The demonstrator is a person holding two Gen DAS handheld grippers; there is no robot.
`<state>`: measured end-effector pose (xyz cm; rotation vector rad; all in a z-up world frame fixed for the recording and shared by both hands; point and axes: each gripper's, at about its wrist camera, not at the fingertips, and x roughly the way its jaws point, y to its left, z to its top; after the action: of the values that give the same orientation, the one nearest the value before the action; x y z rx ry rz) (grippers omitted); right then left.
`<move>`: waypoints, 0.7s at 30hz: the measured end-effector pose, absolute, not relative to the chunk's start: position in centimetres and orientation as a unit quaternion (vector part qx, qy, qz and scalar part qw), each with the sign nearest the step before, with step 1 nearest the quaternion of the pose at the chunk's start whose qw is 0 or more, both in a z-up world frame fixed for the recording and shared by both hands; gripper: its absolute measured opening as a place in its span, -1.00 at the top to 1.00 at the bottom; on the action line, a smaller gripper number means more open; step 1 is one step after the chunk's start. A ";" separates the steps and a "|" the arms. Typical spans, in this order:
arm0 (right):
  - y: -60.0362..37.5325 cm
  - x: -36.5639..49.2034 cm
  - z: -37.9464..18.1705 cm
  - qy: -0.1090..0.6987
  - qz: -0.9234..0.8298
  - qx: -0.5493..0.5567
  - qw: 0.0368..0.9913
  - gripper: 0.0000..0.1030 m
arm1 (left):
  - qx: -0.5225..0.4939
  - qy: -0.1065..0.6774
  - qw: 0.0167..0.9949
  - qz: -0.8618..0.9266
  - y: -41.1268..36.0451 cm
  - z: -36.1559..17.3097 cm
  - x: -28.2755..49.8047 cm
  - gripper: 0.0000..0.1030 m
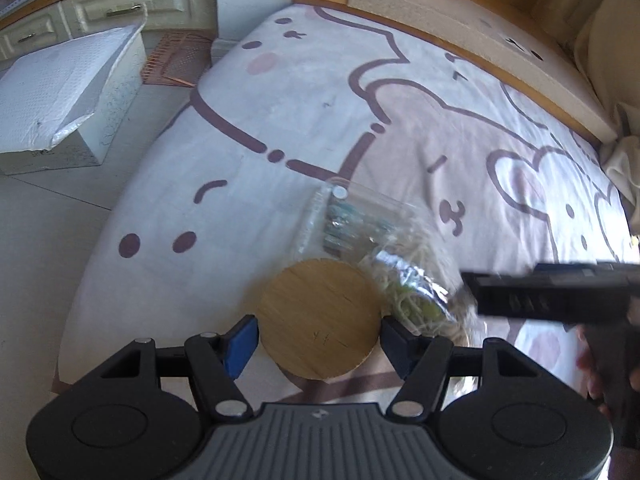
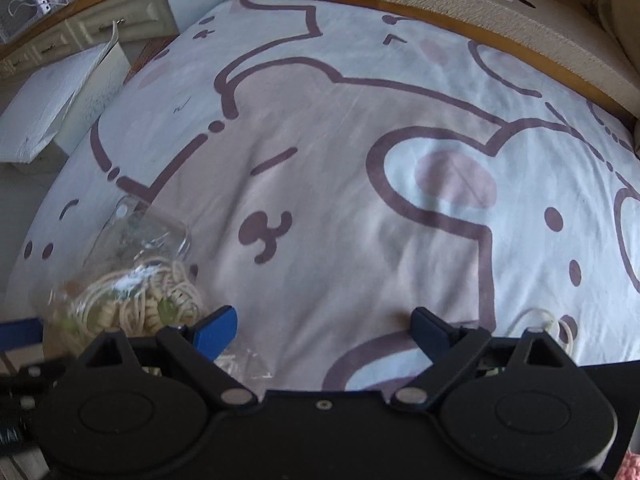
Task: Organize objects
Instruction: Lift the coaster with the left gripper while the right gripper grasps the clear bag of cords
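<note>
left gripper (image 1: 318,338) clamps the round wooden lid (image 1: 319,318) across its rim; keep it level, pads square. right gripper (image 2: 324,330) is wide apart w/ nothing between, over bare bedsheet (image 2: 320,140). clear bag of cords (image 2: 132,292) lies at its 9-10 o'clock, just beside the left finger; at 2 o'clock of the lid in the left view.

Cartoon-bear bedsheet (image 2: 340,152) in daylight; wooden bed frame (image 1: 472,52); cream drawers (image 1: 120,8); pale tiled floor (image 1: 44,240)
</note>
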<state>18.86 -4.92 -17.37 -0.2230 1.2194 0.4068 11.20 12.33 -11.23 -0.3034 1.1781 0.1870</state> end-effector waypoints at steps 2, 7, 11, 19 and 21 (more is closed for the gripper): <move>-5.4 18.5 -17.2 0.577 0.198 -0.098 0.787 -0.83 | -0.149 0.549 0.816 0.098 13.0 -11.0 11.2 -0.30; -5.4 17.1 -17.1 0.587 0.237 -0.096 0.768 -0.82 | -0.155 0.545 0.813 0.132 14.7 -10.5 10.8 -0.30; -5.2 16.4 -16.3 0.579 0.256 -0.089 0.769 -0.80 | -0.138 0.547 0.811 0.156 15.6 -10.3 10.5 -0.30; -5.0 16.5 -14.1 0.571 0.261 0.060 0.776 -0.87 | -0.150 0.548 0.803 0.182 17.3 -10.5 9.8 -0.30; -3.2 15.8 -14.1 0.568 0.272 0.041 0.776 -0.91 | -0.153 0.544 0.805 0.183 17.4 -10.4 9.8 -0.30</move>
<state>15.77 -3.18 -14.12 0.0896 1.2291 0.5891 9.79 17.43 -10.39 -0.3266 1.1648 0.3917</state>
